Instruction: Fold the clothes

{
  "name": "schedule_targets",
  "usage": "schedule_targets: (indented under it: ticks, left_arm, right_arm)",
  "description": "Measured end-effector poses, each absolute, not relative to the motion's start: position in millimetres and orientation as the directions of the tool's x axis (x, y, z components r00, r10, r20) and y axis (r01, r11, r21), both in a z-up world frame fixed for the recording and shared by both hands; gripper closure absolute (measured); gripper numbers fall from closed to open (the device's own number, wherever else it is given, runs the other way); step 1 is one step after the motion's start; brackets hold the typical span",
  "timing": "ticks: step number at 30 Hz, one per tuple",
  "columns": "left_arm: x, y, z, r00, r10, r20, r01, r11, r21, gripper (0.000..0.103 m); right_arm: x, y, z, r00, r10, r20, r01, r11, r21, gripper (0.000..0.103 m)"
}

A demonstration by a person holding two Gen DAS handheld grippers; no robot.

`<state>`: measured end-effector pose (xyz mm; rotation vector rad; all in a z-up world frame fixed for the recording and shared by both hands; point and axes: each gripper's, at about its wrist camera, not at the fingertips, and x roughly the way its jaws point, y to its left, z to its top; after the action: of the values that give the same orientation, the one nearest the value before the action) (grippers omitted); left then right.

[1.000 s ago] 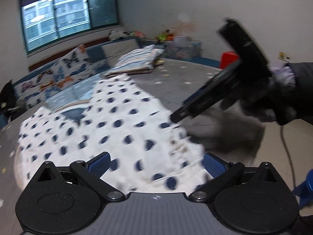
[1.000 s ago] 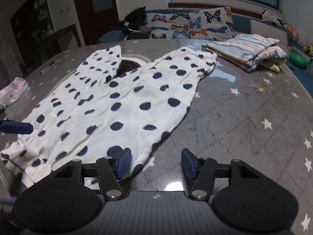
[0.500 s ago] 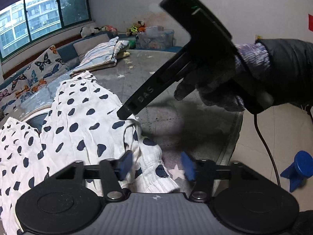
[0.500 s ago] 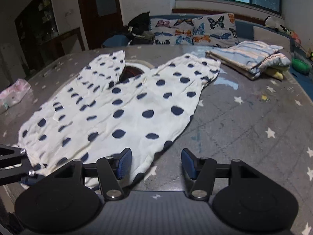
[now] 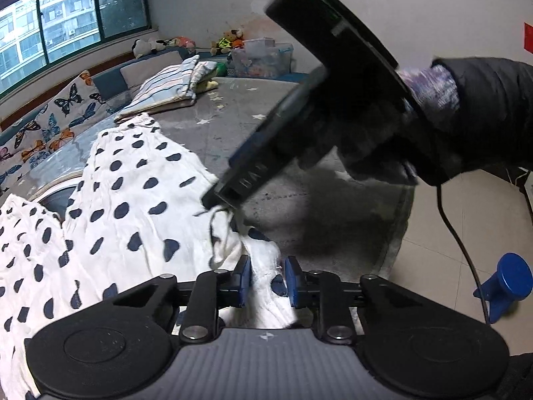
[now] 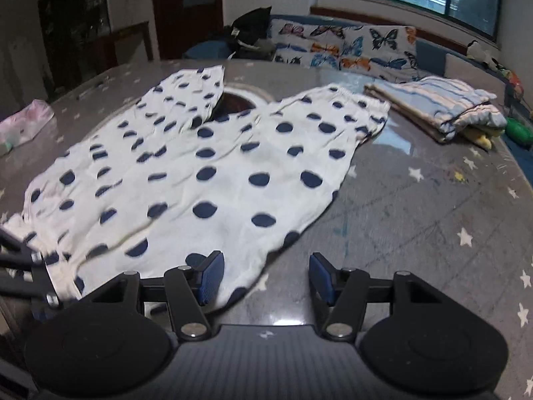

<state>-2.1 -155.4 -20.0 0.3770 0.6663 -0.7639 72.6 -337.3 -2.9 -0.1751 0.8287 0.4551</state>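
A white garment with dark blue dots (image 5: 133, 200) lies spread flat on the grey star-patterned table (image 5: 299, 193). My left gripper (image 5: 268, 278) sits at the garment's near corner. Its jaws are closing, and bunched white hem fills the gap and touches both blue pads. In the left wrist view a gloved hand holds my right gripper (image 5: 221, 201), whose tip rests at the garment's edge just beyond. In the right wrist view the right gripper (image 6: 266, 278) stands open. One of its fingers (image 6: 211, 275) is over the garment (image 6: 216, 173), the other over bare table.
A folded striped cloth (image 6: 443, 110) lies at the table's far side, near butterfly-print cushions (image 6: 349, 46). A pink bag (image 6: 23, 123) sits at the left. The table's edge (image 5: 396, 233) drops to tiled floor, where a blue object (image 5: 506, 283) and a cable lie.
The left jaws went from wide open to narrow around the garment's corner hem, and the left gripper moved in and down onto it. The right gripper stayed open over the edge.
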Motion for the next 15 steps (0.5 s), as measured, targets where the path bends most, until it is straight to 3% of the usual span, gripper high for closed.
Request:
schedule_targets:
  ticks: [6, 15]
  left_arm:
    - [2, -157, -20, 0.522, -0.516, -0.679, 0.738, 0.672, 0.058, 0.076]
    - [10, -152, -20, 0.506, -0.529, -0.681, 0.726, 0.687, 0.006, 0.083]
  right_arm:
    - [97, -355, 10, 0.612, 0.311, -0.727, -0.393, 0.917, 0.061, 0.046]
    - [192, -378, 14, 0.656, 0.206, -0.726, -0.273, 0.962, 0.026, 0.052]
